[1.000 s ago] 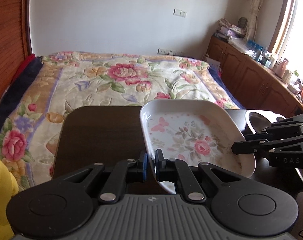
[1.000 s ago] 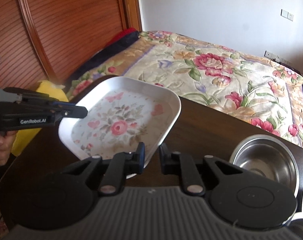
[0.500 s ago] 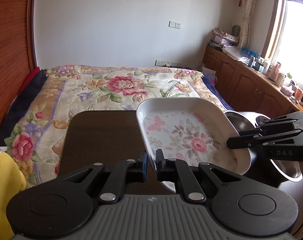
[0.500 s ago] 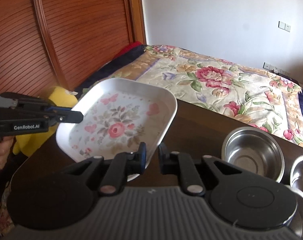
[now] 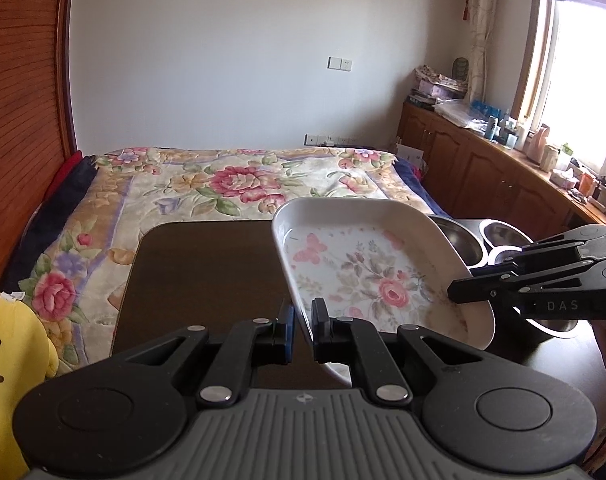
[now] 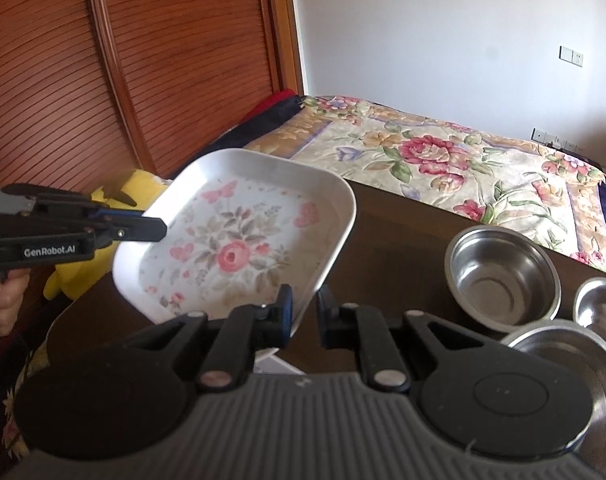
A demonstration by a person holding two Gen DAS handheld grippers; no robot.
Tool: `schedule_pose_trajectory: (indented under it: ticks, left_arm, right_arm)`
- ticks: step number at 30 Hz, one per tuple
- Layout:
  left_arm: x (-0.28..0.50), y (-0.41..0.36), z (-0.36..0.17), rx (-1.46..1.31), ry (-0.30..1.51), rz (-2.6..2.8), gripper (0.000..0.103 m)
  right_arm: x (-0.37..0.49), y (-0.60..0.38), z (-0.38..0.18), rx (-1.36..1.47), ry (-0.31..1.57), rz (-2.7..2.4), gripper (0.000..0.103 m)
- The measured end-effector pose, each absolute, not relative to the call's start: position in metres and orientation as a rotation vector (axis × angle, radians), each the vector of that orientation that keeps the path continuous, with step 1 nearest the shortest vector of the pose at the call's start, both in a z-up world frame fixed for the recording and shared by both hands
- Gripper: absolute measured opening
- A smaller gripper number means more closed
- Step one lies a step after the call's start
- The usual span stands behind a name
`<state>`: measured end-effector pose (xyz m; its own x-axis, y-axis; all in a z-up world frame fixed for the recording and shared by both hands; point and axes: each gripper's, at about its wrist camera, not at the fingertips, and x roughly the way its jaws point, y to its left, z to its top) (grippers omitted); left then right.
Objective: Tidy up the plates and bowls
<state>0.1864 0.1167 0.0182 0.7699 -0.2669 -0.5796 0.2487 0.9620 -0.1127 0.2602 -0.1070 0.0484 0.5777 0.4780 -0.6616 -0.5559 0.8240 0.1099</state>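
Note:
A white square plate [image 5: 363, 272] with a pink floral print hangs tilted above the dark table [image 5: 207, 272], held from two sides. My left gripper [image 5: 303, 320] is shut on its near rim. My right gripper [image 5: 463, 292] clamps the rim on the right. In the right wrist view the plate [image 6: 239, 248] fills the centre, with my right gripper [image 6: 305, 304] shut on its near edge and the left gripper [image 6: 159, 228] biting the left edge. Three steel bowls [image 6: 503, 280] [image 6: 599, 300] [image 6: 571, 380] stand on the table to the right.
A bed with a floral cover [image 5: 231, 176] lies beyond the table. A yellow plush toy [image 5: 7, 360] sits at the table's left. Wooden cabinets [image 5: 483, 168] with clutter on top line the right wall under the window. A slatted wooden wardrobe [image 6: 143, 60] stands on the left.
Both grippers have risen with the plate between them, and it now hangs higher above the table. More of the steel bowls shows on the right.

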Motion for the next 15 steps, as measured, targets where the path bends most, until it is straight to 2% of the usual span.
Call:
schedule_pose_trajectory:
  ticks: [15]
  left_arm:
    - [0.122,0.097,-0.012,-0.058,0.622,-0.287,0.036]
  right_arm:
    - [0.21,-0.127,0.029,-0.157,0.746,0.645,0.015]
